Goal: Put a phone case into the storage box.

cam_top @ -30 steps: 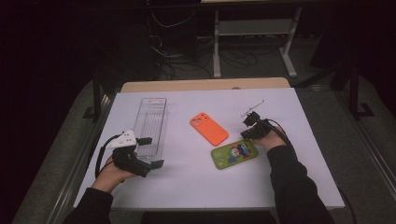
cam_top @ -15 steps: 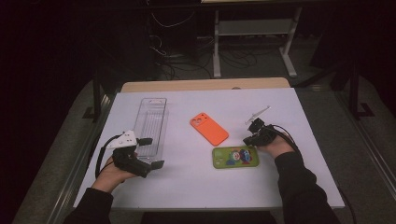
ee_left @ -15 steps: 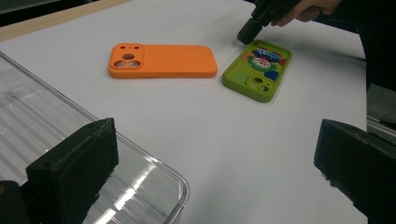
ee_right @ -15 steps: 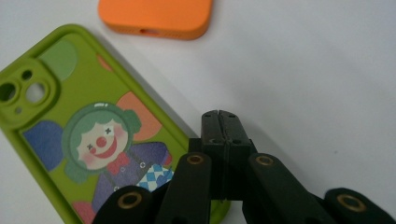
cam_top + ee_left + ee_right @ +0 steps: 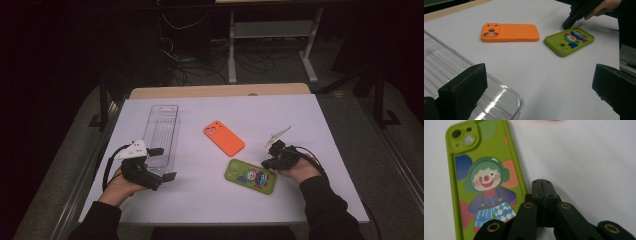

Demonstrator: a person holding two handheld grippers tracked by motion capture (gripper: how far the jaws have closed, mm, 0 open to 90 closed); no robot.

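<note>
High view: green phone case [image 5: 250, 176] flat on table [image 5: 320, 120], just below-right of orange case [image 5: 224, 138].

Left gripper view: left gripper [image 5: 536, 82] spread wide beside clear tray [image 5: 461, 75].

Right gripper view: right gripper [image 5: 544, 187] pressed closed, empty, at green case's edge. Probably light, flexible, low; best pinched by rim.

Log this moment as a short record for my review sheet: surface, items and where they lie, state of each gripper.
surface: white table top
clear tray: clear plastic tray, left side, long axis running away from the person
orange case: orange phone case, centre, lying flat
green case: green clown phone case, lying flat, nearer the person than the orange one
left gripper: left gripper, jaws wide apart, by the tray's near end
right gripper: right gripper, jaws pressed together, tip at the green case's edge
</note>
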